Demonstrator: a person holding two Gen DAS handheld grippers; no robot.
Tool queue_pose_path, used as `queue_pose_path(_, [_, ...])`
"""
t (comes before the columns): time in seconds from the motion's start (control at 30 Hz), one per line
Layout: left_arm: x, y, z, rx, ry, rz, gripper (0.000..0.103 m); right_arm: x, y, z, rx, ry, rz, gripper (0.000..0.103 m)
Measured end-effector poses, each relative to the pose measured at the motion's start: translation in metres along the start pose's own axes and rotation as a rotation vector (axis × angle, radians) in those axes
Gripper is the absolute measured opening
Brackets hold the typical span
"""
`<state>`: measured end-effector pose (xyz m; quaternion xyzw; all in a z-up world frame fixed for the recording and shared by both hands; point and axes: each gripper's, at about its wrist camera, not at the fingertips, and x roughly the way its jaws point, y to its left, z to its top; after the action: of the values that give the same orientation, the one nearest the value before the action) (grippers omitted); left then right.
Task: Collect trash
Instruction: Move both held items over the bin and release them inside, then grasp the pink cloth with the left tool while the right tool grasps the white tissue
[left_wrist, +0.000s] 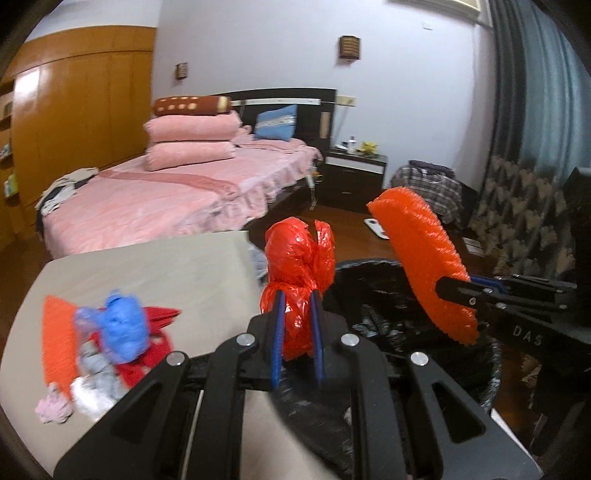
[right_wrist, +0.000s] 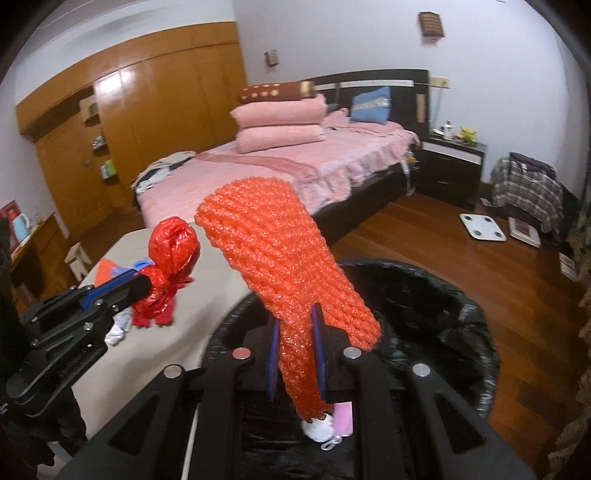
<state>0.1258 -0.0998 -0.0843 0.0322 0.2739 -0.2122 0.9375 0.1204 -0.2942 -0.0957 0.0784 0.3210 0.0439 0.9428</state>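
Left tongs (left_wrist: 297, 325) are clenching a crumpled red bag (left_wrist: 299, 266), holding it upright at the near rim of the bin (left_wrist: 491, 369), between the desk (left_wrist: 147, 266) and the bin opening. Right tongs (right_wrist: 297, 354) are clenching an orange foam net (right_wrist: 288, 266), which is standing up and fanning out over the bin's black liner.

Progress: the task appears to be partly done. Some small pieces, one white and one pink, are already lying inside the bin (right_wrist: 424, 295), just below the right tongs in the right view. Two items are in hand and not yet dropped. On the desk, a pile (left_wrist: 99, 343) is still waiting: a blue bag, another orange net, red pieces and some grey and pink scraps. By judgement, releasing both held items into the bin is the step in hand, and the pile is left after that.

View differences: the left view is showing the desk pile in full; the right view is showing only a sliver of it behind the left tongs (right_wrist: 146, 291). The right view is showing the bin's contents and most of its rim; the left view is showing only the dark liner, with the contents hidden. Each view is showing the other tongs from the side, gripping their item.
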Motion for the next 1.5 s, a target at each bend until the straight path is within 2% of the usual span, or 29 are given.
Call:
queue_pose_path(0.2, [0.029,-0.027,0.006,0.024,0.016,-0.085,0.013,0.007,-0.028,-0.006,0.029,0.021,-0.056,0.016])
queue_pose_path(0.3, [0.040,-0.036,0.005,0.030,0.037,-0.123,0.021,0.013,-0.041,-0.009,0.039,0.043,-0.091,0.024])
queue_pose_path(0.37, [0.044,-0.038,0.004,0.032,0.047,-0.129,0.046,0.016,-0.047,-0.012,0.042,0.054,-0.110,0.038])
queue_pose_path(0.47, [0.042,-0.036,0.002,0.026,0.041,-0.125,0.058,0.015,-0.051,-0.014,0.039,0.054,-0.125,0.056])
queue_pose_path(0.53, [0.038,-0.031,-0.001,0.020,0.037,-0.103,0.067,0.013,-0.051,-0.016,0.034,0.040,-0.141,0.079])
queue_pose_path(0.57, [0.035,-0.028,-0.001,0.017,0.034,-0.093,0.072,0.010,-0.049,-0.016,0.030,0.024,-0.148,0.082])
queue_pose_path(0.63, [0.027,-0.018,-0.002,0.012,0.024,-0.061,0.078,0.007,-0.045,-0.016,0.030,0.009,-0.144,0.096])
queue_pose_path(0.73, [0.012,-0.001,-0.003,-0.009,0.013,-0.014,0.086,0.006,-0.035,-0.015,0.041,-0.012,-0.114,0.097])
queue_pose_path(0.83, [-0.002,0.021,-0.005,-0.027,0.006,0.044,0.089,0.008,-0.017,-0.011,0.038,-0.021,-0.076,0.097])
queue_pose_path(1.17, [-0.049,0.105,-0.023,-0.115,0.003,0.251,0.090,0.031,0.065,-0.002,-0.045,-0.024,0.071,0.097])
queue_pose_path(1.5, [-0.088,0.195,-0.052,-0.216,0.033,0.449,0.090,0.065,0.150,-0.011,-0.135,0.002,0.193,0.097])
